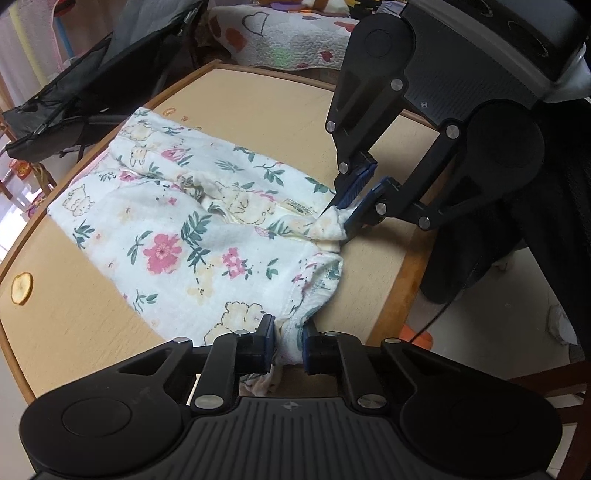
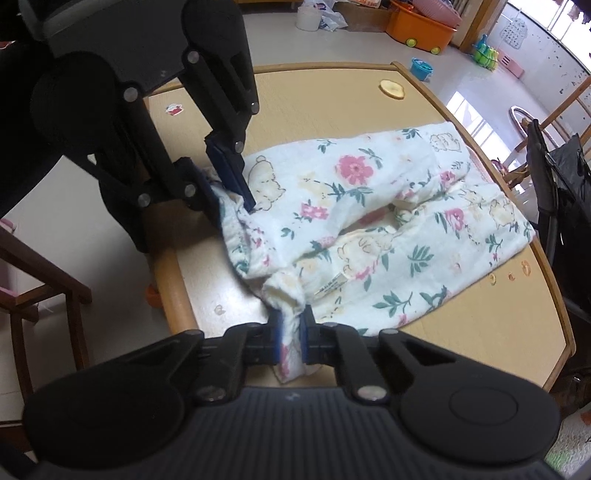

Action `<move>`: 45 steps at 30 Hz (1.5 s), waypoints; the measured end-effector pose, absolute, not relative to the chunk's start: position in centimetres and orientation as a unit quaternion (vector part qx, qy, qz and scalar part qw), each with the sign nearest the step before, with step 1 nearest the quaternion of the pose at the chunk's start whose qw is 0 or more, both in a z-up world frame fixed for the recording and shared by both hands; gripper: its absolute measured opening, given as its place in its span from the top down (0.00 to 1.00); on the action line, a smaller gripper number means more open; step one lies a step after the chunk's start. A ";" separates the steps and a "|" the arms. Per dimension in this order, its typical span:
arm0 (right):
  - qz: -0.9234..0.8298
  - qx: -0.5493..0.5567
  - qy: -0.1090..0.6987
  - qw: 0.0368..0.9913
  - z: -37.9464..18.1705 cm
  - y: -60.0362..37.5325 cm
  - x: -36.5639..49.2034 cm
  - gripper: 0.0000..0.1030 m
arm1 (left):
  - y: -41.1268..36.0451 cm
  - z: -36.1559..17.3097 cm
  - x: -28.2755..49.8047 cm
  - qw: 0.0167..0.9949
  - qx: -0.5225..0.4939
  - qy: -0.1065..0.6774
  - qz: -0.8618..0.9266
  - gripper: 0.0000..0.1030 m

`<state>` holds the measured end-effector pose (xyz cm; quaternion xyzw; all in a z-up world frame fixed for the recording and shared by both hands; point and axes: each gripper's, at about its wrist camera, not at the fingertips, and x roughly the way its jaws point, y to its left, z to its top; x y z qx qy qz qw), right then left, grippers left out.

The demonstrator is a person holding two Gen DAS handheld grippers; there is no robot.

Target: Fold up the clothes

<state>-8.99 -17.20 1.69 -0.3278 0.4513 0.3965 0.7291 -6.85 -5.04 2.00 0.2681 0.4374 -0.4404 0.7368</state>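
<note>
The floral garment (image 1: 177, 221) lay spread on the wooden table (image 1: 258, 107), reaching forward from both grippers toward the far edge. The left gripper (image 1: 289, 341) was pinching a bunched corner of the cloth between its blue pads (image 1: 269, 343). The right gripper (image 2: 291, 338) was likewise clamped on a gathered fold at the near hem, with cloth filling the gap between its pads. In the left wrist view the right gripper (image 1: 341, 218) stood ahead and to the right, its tips closed on a puckered knot of fabric. In the right wrist view the left gripper (image 2: 231, 188) stood ahead and to the left, gripping the hem.

A white label (image 2: 330, 286) lay on the cloth just ahead of the right gripper. A dried banana slice (image 1: 22, 288) rested on the bare table well to the left of the left gripper, apart from the garment. Small stickers (image 2: 173, 109) marked the tabletop beyond the left gripper. A dark folded frame (image 1: 74, 96) stood past the table's far left edge. An orange toy bin (image 2: 421, 29) sat on the floor beyond the table. A wooden chair (image 2: 44, 291) stood left of the right gripper.
</note>
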 end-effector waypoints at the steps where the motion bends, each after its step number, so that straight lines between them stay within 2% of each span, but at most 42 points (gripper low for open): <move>1: 0.398 -0.327 0.454 0.727 1.8 -17.2 -9.1 0.91 | -5.0 2.2 -6.9 0.735 0.267 0.439 -0.442 0.86; 22: 0.423 -0.325 0.485 0.693 4.2 -17.1 -5.0 0.92 | -5.8 4.8 -3.6 0.732 0.278 0.432 -0.447 0.87; 32: 0.419 -0.335 0.463 0.705 4.2 -17.1 -2.4 0.91 | -6.5 4.5 -0.6 0.757 0.272 0.431 -0.409 0.87; 36: 0.410 -0.340 0.449 0.717 3.9 -17.2 -2.4 0.87 | -6.9 4.0 0.0 0.760 0.274 0.432 -0.401 0.87; 42: 0.402 -0.334 0.427 0.738 5.8 -18.1 -3.2 0.70 | -7.2 3.2 0.7 0.758 0.285 0.439 -0.388 0.87; 45: 0.409 -0.340 0.407 0.743 7.2 -18.3 -4.3 0.69 | -7.0 2.8 1.0 0.759 0.283 0.445 -0.383 0.87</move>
